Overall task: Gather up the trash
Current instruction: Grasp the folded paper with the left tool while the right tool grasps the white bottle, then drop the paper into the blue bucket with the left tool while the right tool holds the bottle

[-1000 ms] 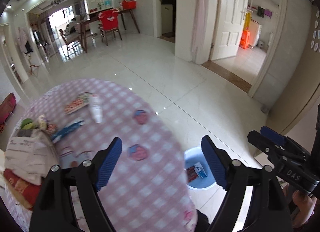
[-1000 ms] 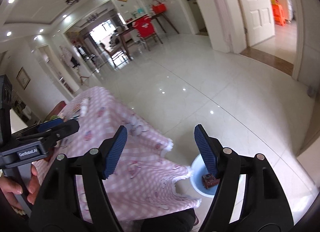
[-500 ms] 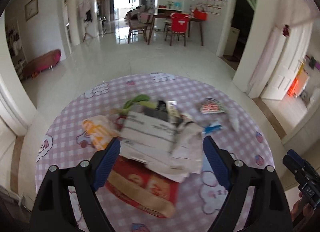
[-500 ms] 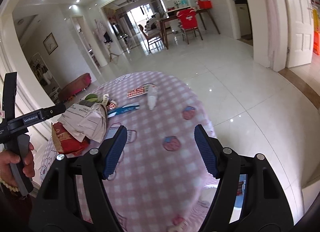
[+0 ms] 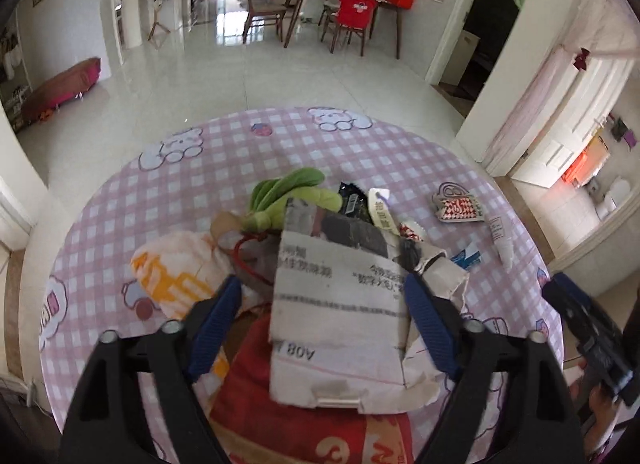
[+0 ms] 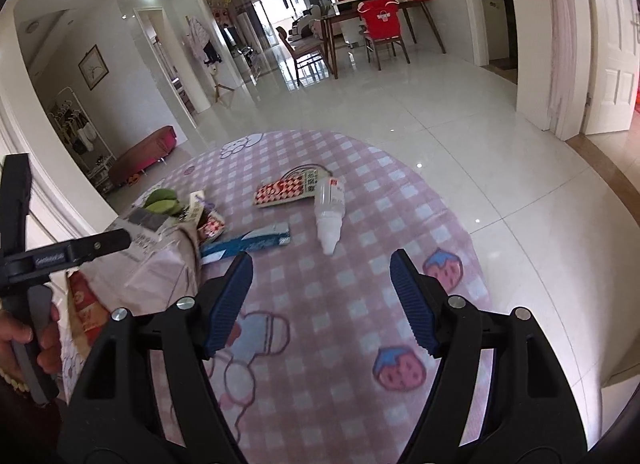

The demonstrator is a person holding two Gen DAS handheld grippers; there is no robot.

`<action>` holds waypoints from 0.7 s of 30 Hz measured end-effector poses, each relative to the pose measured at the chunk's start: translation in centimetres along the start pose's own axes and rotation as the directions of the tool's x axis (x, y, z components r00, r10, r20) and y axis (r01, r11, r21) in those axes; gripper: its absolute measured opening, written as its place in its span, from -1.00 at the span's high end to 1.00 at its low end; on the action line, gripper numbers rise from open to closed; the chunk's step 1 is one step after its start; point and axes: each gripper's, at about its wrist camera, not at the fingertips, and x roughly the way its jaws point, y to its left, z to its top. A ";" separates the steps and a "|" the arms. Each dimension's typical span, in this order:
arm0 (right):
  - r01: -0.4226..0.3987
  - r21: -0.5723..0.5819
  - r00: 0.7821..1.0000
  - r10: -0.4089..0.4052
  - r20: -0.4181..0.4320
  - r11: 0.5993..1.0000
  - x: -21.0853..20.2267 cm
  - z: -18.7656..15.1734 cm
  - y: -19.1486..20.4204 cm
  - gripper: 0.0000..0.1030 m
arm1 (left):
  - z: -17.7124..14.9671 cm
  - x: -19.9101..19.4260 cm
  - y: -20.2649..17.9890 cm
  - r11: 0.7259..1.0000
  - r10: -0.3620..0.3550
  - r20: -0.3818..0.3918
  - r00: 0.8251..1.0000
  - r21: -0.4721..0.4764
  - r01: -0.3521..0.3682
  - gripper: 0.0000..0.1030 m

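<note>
Tiled room, round table (image 5: 132, 199) in pink check cloth. Left gripper (image 5: 324, 328) spread wide, empty, straddling newspaper (image 5: 340, 304) atop trash heap. Right gripper (image 6: 322, 300) also agape, empty. Pinch paper edge low; layers beneath probably loose.

Heaped trash (image 5: 340, 296) (newspaper topmost, seemingly)

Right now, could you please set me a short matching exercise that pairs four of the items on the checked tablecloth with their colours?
Things:
1. leafy vegetable
2. squeeze bottle
3. flat wrapper beside the newspaper
4. big bag under the newspaper

Colours:
A. red
B. white
C. green
D. blue and white

Pairs: 1-C, 2-B, 3-D, 4-A
</note>
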 end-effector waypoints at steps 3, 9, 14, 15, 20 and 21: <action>0.048 -0.021 0.999 -0.048 -0.017 0.999 1.7 1.0 0.1 -0.37 | 0.2 0.4 -0.5 1.000 -0.005 -0.010 1.000 0.015 0.005 0.09; 0.091 -0.063 0.993 -0.095 -0.072 0.994 5.5 2.8 0.6 -0.22 | 0.5 -0.7 -0.4 1.000 -0.010 0.051 0.999 0.024 0.008 0.64; 0.087 -0.077 0.988 -0.096 -0.118 0.993 6.8 3.3 0.7 0.53 | 0.8 -2.9 -1.0 0.999 -0.034 0.122 0.992 0.035 0.030 0.81; 0.073 -0.074 0.989 -0.081 -0.125 0.995 6.7 3.3 0.7 0.53 | 0.9 -3.5 -1.2 0.999 -0.042 0.139 0.989 0.035 0.037 0.84; 0.006 -0.058 0.996 -0.012 -0.093 0.998 3.9 2.1 0.8 0.54 | 0.6 -6.7 -2.2 0.998 -0.061 0.210 0.976 0.041 0.054 0.88; -0.011 -0.049 0.997 0.007 -0.083 0.999 2.8 1.9 0.5 0.54 | 0.6 -7.4 -2.5 0.998 -0.064 0.225 0.972 0.042 0.056 0.88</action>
